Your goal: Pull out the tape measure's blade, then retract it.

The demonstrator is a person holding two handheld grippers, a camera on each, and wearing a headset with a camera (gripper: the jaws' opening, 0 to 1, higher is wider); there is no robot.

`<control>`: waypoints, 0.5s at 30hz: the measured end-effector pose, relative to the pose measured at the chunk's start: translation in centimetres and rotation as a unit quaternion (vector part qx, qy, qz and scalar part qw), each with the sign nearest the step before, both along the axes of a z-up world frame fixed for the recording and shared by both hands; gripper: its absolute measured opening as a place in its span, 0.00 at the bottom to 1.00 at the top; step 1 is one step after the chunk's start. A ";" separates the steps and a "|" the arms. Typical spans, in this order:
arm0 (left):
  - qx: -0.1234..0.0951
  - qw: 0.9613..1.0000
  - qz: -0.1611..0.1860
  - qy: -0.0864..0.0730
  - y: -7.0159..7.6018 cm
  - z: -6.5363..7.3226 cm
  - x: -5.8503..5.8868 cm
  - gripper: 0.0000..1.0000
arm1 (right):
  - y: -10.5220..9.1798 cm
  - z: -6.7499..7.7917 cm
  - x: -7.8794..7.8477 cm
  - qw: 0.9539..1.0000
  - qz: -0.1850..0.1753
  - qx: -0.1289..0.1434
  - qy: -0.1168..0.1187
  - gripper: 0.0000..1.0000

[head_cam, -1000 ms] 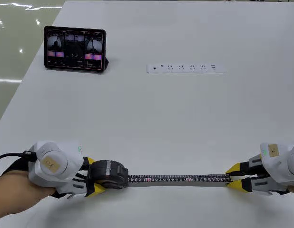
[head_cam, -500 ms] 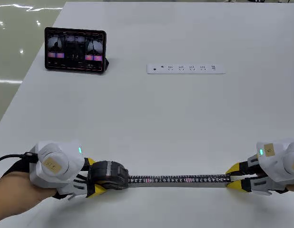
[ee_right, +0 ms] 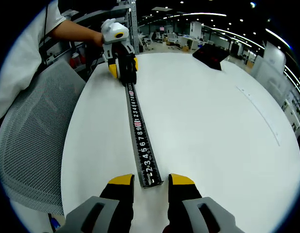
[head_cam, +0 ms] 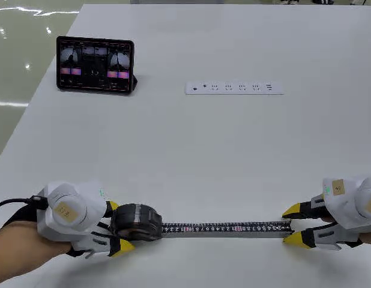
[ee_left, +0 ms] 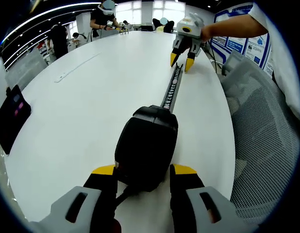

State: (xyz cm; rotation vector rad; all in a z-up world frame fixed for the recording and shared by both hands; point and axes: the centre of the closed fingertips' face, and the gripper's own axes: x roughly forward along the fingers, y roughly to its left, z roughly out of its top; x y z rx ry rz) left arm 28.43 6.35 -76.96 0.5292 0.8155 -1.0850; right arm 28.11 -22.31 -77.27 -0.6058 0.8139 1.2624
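The black tape measure case (head_cam: 136,221) lies on the white table (head_cam: 191,150) at the near left, and my left gripper (head_cam: 120,225) is shut on it. In the left gripper view the case (ee_left: 146,145) sits between the yellow-tipped jaws of that gripper (ee_left: 142,170). The blade (head_cam: 227,228) is pulled out flat along the table toward the right. Its end hook (ee_right: 151,183) rests on the table between the parted jaws of my right gripper (ee_right: 152,179), untouched by either. That right gripper (head_cam: 292,225) stands open at the blade's tip.
A tablet (head_cam: 95,63) stands propped at the far left, and a white power strip (head_cam: 233,87) lies at the far middle. A grey mesh chair (ee_left: 257,136) is beside the table's near edge. People stand at the table's far end (ee_left: 107,12).
My right gripper's jaws have spread apart and let go of the blade's tip. The blade stays extended, and the left gripper keeps hold of the case.
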 end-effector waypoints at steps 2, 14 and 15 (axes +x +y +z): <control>0.001 1.000 -0.001 -0.001 0.0 0.0 0.0 0.38 | 0.1 0.0 0.0 1.000 -0.001 0.001 0.000 0.24; -0.016 1.000 0.020 0.004 0.0 0.4 0.2 0.47 | 0.8 0.7 -0.2 0.998 -0.038 0.034 0.025 0.30; -0.016 1.000 0.021 0.004 0.0 0.4 0.2 0.47 | 0.9 0.7 -0.2 0.998 -0.039 0.035 0.025 0.31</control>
